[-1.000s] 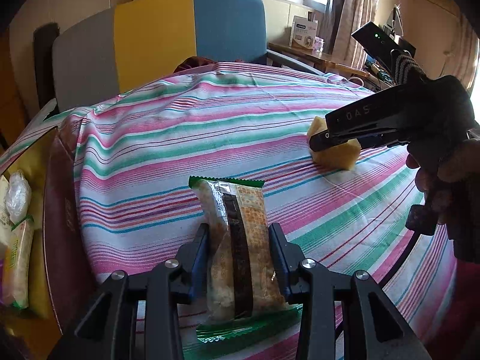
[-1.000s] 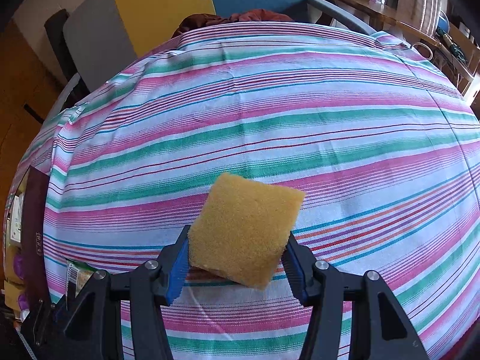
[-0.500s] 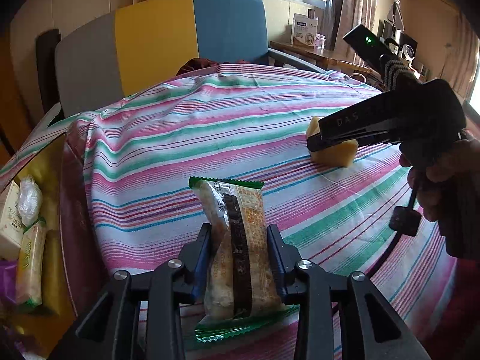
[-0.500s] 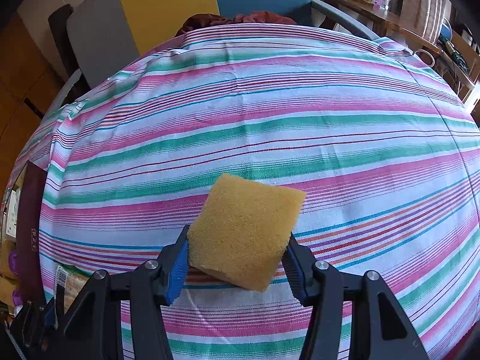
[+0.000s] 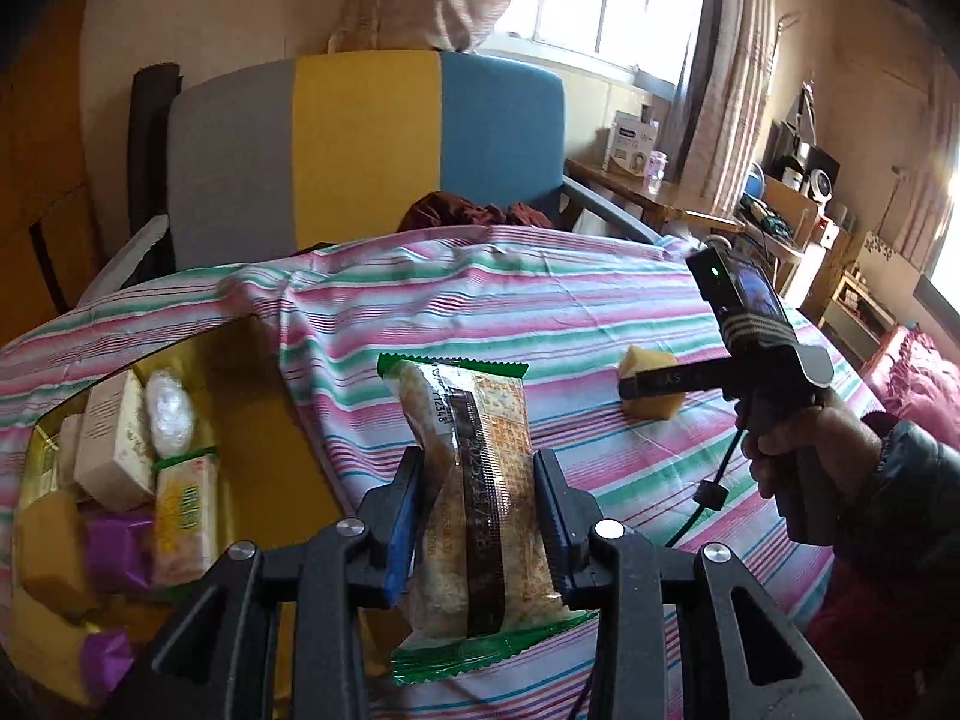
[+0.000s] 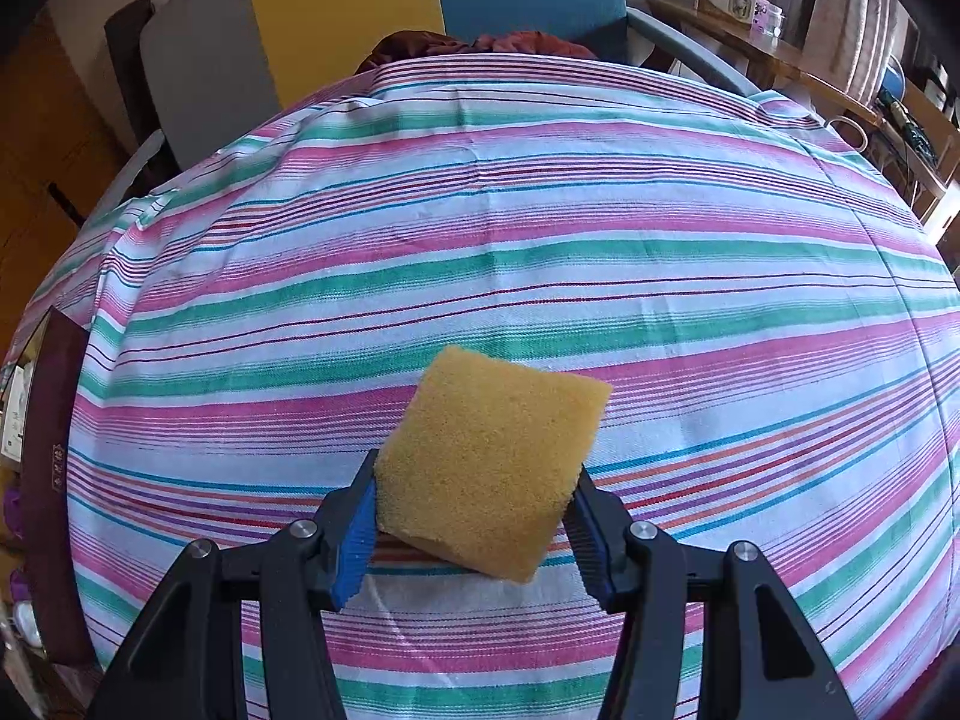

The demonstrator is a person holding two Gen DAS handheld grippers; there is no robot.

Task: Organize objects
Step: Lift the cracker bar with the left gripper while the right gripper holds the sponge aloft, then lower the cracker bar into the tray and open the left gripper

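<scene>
My left gripper (image 5: 477,516) is shut on a clear snack packet (image 5: 474,492) with green ends and a dark stripe, held upright above the striped tablecloth (image 5: 540,312). My right gripper (image 6: 471,519) is shut on a yellow sponge (image 6: 492,462), held just above the cloth; the sponge also shows in the left wrist view (image 5: 651,387), at the right. A yellow-lined open box (image 5: 264,456) at the left holds several packets, among them a white carton (image 5: 114,438) and a yellow sponge (image 5: 48,546).
A grey, yellow and blue chair (image 5: 360,150) stands behind the table. A wooden side table (image 5: 654,192) with a white carton is at the back right. The dark box edge (image 6: 54,480) lies at the left of the right wrist view.
My left gripper has lifted the snack packet and swung left, bringing the open box into view. My right gripper has held the sponge nearly still.
</scene>
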